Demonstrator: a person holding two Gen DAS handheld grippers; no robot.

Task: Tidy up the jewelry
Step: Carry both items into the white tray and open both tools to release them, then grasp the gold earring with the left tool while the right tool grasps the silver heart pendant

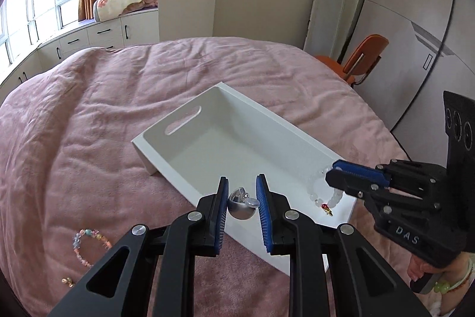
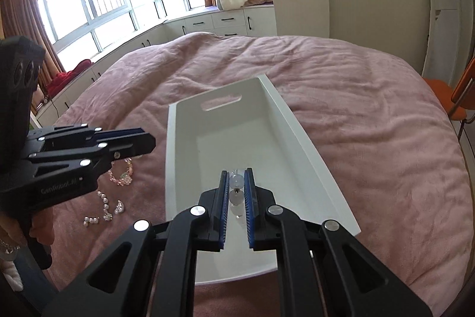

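A white tray with a handle slot lies on the pink bed. My left gripper is shut on a silver metal jewelry piece at the tray's near edge. My right gripper is shut on a clear white bead bracelet low inside the tray; in the left wrist view the bracelet has a small red and gold charm. A pastel bead bracelet and a small gold piece lie on the blanket at left.
In the right wrist view a pink charm bracelet and a pearl strand lie on the blanket left of the tray, under my left gripper. An orange chair stands beside the bed. Cabinets and windows are behind.
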